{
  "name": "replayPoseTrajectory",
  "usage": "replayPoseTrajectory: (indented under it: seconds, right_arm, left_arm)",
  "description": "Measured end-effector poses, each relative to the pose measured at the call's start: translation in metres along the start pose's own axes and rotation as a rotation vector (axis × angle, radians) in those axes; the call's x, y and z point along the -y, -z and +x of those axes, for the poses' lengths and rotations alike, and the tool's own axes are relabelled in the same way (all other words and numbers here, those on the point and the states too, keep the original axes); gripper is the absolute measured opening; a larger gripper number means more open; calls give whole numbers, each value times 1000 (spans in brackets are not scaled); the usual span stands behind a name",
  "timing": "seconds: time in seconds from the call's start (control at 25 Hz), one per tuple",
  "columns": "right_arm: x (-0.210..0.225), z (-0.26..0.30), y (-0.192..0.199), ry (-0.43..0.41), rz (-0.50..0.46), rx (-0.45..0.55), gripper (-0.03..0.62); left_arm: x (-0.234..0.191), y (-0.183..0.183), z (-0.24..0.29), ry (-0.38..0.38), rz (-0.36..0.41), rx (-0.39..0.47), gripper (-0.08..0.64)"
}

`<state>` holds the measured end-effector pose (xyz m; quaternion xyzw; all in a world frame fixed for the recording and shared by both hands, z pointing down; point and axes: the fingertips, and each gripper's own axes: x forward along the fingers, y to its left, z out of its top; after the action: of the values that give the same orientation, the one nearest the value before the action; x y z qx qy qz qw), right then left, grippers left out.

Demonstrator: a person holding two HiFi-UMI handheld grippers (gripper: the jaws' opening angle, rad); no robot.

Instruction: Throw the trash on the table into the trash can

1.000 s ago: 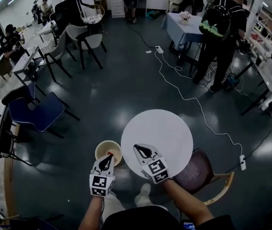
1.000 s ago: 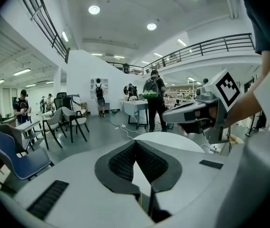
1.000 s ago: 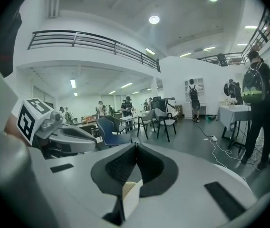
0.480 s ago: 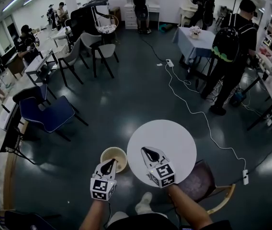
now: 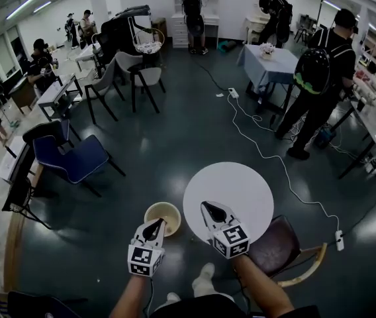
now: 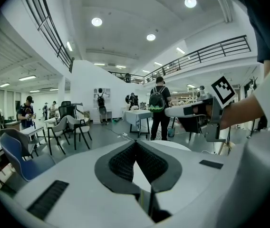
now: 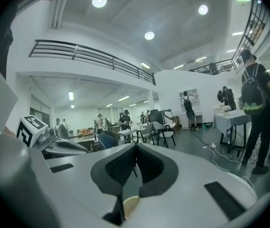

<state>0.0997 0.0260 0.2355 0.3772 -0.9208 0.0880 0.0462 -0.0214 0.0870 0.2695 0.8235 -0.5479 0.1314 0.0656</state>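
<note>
In the head view a round white table (image 5: 241,187) stands bare, with nothing lying on it. A cream trash can (image 5: 169,212) sits on the floor against its left side. My left gripper (image 5: 156,225) hovers at the can's near rim, jaws shut and empty. My right gripper (image 5: 210,209) hangs over the table's near left edge, also shut with nothing held. In the left gripper view the tips (image 6: 136,142) meet and the table top (image 6: 173,146) shows beyond them. The right gripper view shows its tips (image 7: 136,146) touching, with the can's rim (image 7: 129,204) below.
A brown wooden chair (image 5: 282,249) stands just right of me by the table. A white cable (image 5: 277,156) with a power strip (image 5: 337,240) snakes across the dark floor. Blue chair (image 5: 72,159), grey chairs (image 5: 138,75), desks and several people stand farther off.
The view has tilted so table and can sit lower right in frame. Both grippers stay shut, holding their places by the can and table edge.
</note>
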Motion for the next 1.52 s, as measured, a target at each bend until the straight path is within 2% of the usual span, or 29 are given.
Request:
replayPoseTrajectory:
  seconds: [0.4, 0.64, 0.76, 1.2, 1.52]
  right_arm:
    - [-97, -58, -13, 48, -14, 55, 18]
    - [-142, -91, -22, 99, -55, 90, 18]
    - [-159, -105, -24, 124, -70, 103, 20]
    - [-228, -132, -22, 118, -115, 103, 18]
    - [-253, -142, -31, 104, -134, 115, 18]
  left_arm:
    - [2, -1, -106, 36, 25, 53, 9]
    - [7, -6, -157, 61, 25, 98, 9]
    - [12, -7, -176, 74, 30, 118, 9]
    - [16, -6, -240, 98, 53, 163, 9]
    - [32, -9, -262, 109, 40, 180, 9]
